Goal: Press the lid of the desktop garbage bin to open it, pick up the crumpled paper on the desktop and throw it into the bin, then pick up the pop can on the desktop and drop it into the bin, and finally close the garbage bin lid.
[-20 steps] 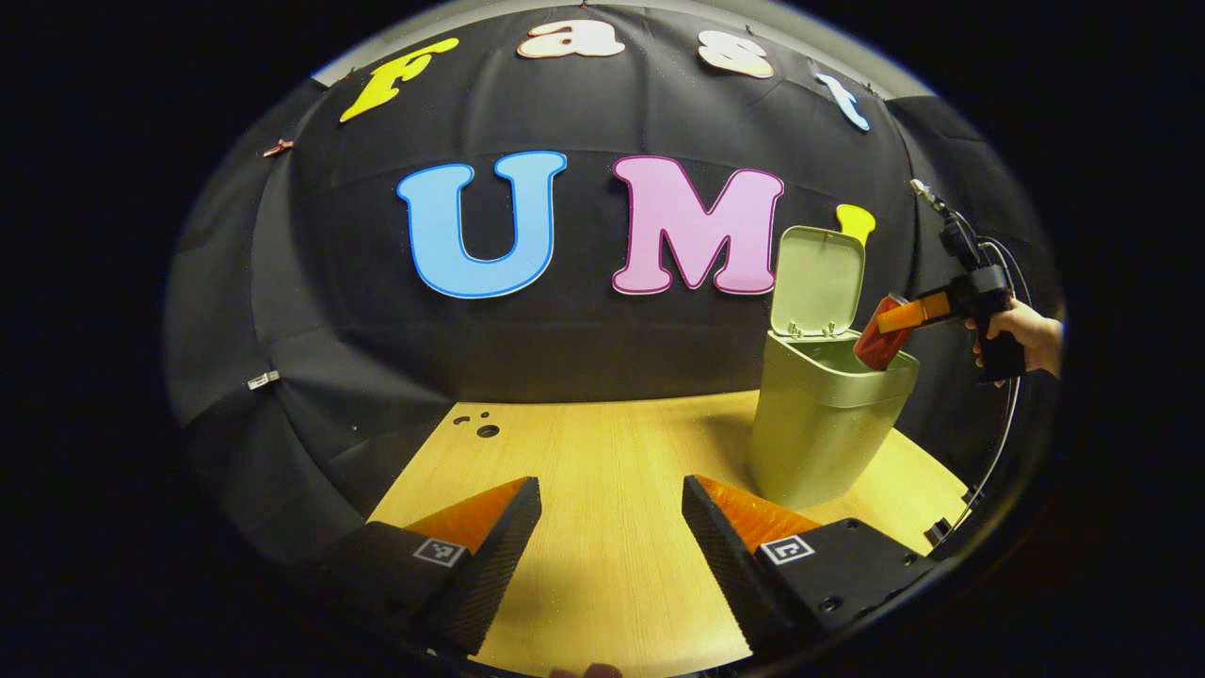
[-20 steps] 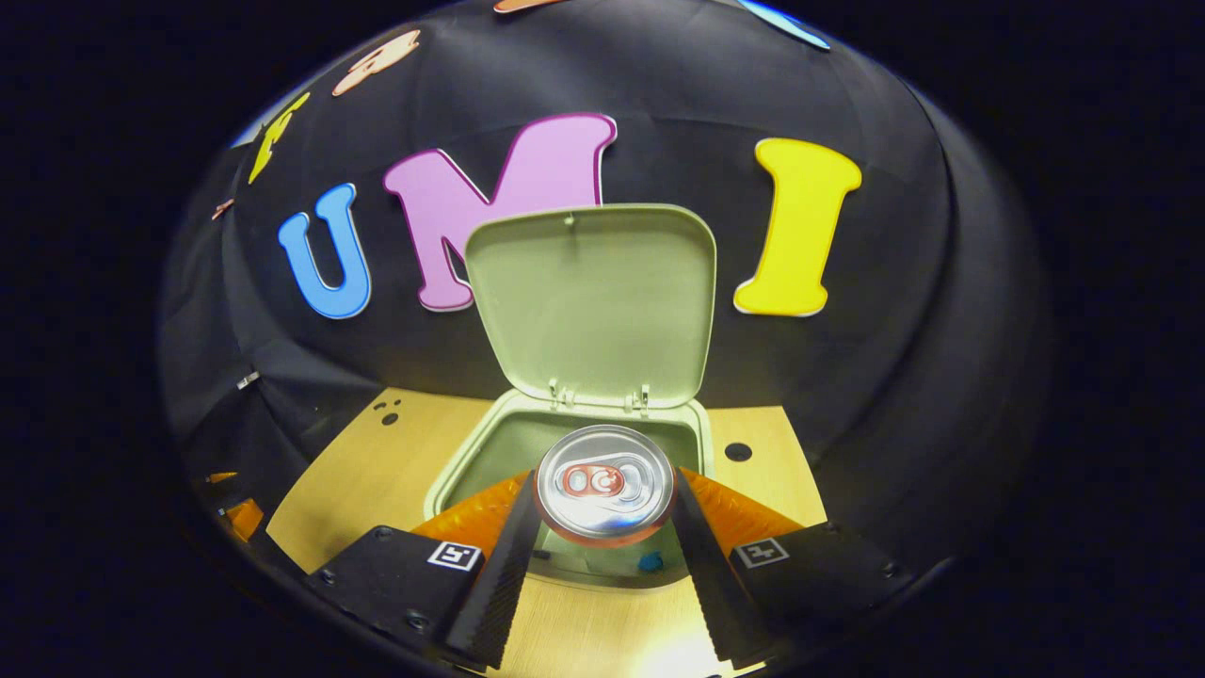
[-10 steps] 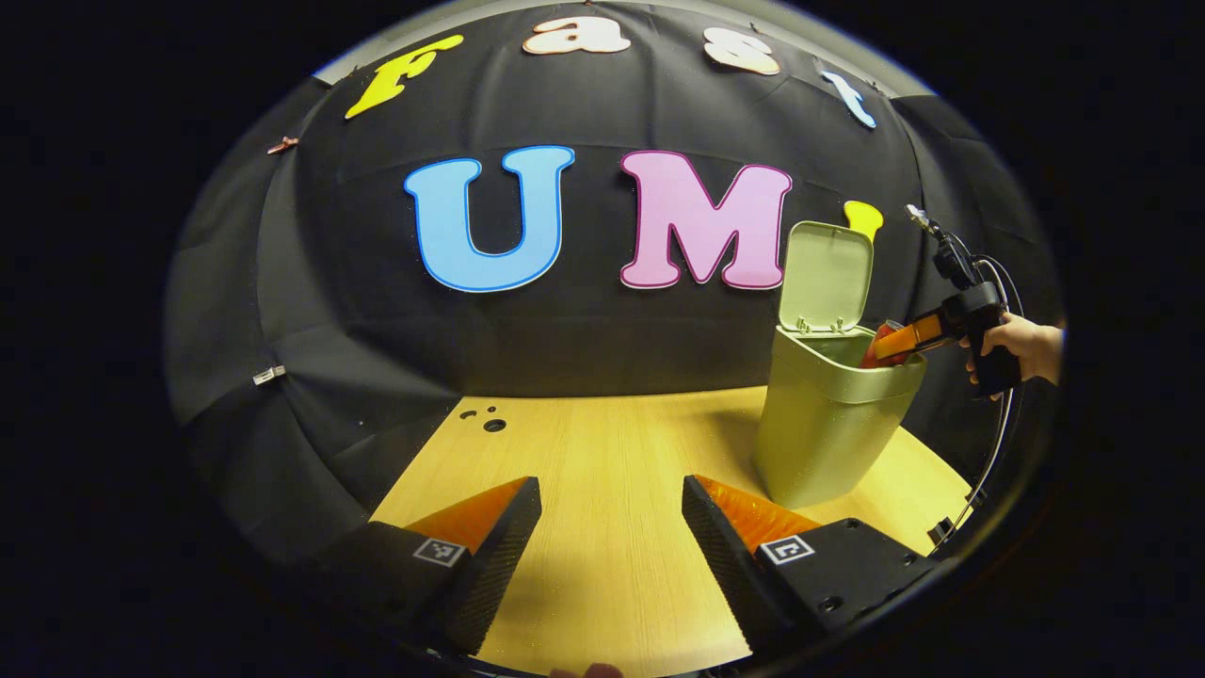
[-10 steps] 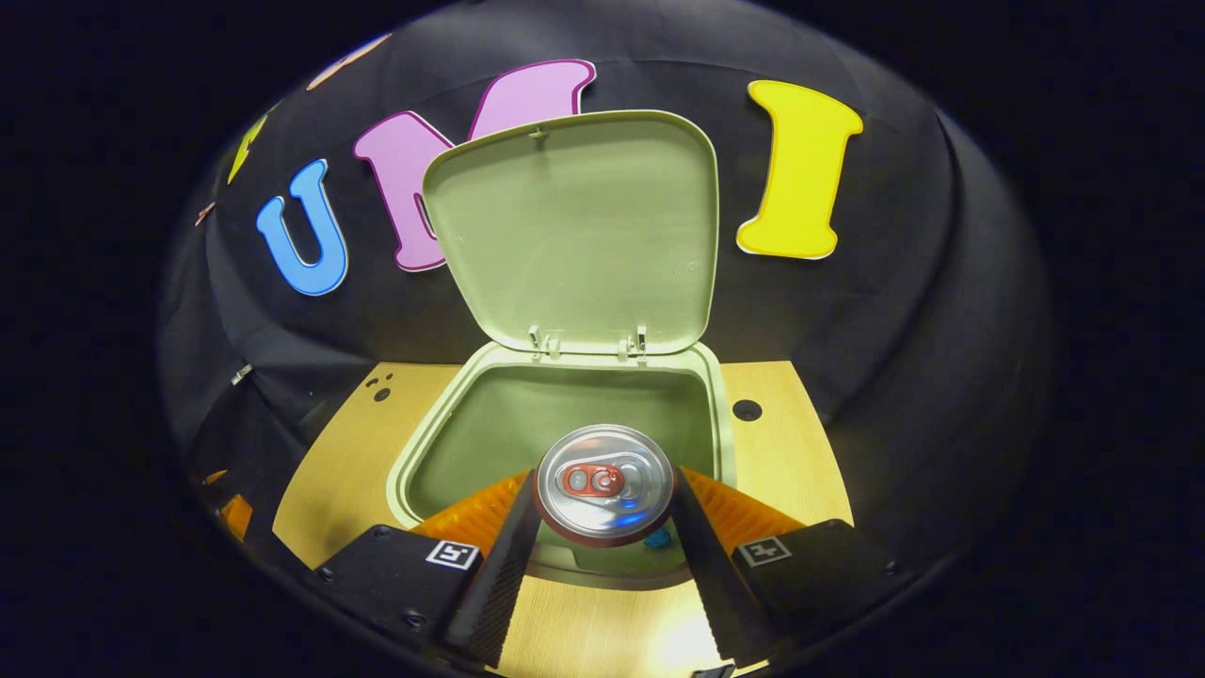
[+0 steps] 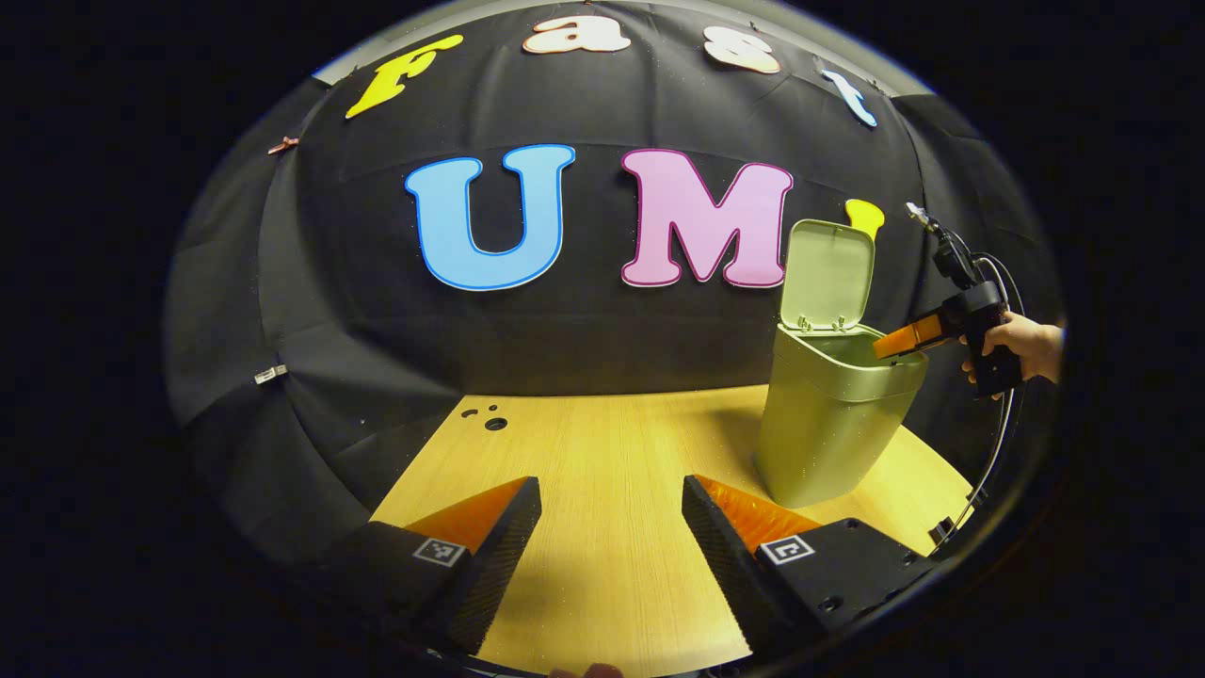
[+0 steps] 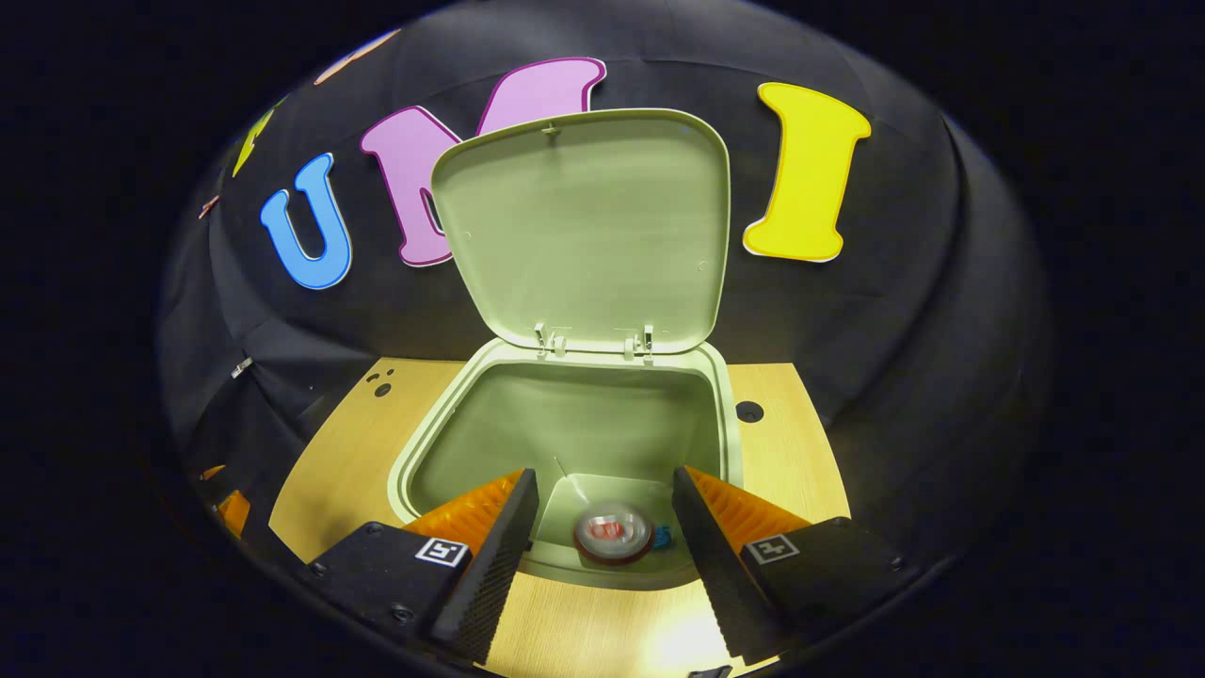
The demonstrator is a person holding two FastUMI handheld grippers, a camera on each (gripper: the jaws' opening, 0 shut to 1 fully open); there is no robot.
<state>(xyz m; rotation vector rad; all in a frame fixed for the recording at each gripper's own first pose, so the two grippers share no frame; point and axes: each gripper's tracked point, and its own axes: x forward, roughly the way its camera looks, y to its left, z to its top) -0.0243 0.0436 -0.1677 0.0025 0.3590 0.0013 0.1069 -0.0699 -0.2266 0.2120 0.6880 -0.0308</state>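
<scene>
The pale green bin (image 6: 428, 443) stands on the wooden desktop with its lid (image 6: 584, 226) swung up and back. In the right gripper view the pop can (image 6: 613, 532) lies deep inside the bin, blurred, its silver top with a red tab facing up. My right gripper (image 6: 602, 527) hovers open over the bin's front rim, nothing between its fingers. In the left gripper view the bin (image 5: 828, 424) sits at the right, with the right gripper (image 5: 904, 337) held by a hand (image 5: 1031, 344) over its opening. My left gripper (image 5: 612, 527) is open, low over the desktop, left of the bin.
The wooden desktop (image 5: 602, 452) spreads between my left gripper and the bin, with small holes (image 5: 490, 419) near its far left corner. A cable (image 5: 998, 443) hangs from the right gripper down past the desktop's right edge. Black cloth walls stand behind.
The right gripper opened and the pop can dropped from between its fingers down into the bin. The left gripper stayed still.
</scene>
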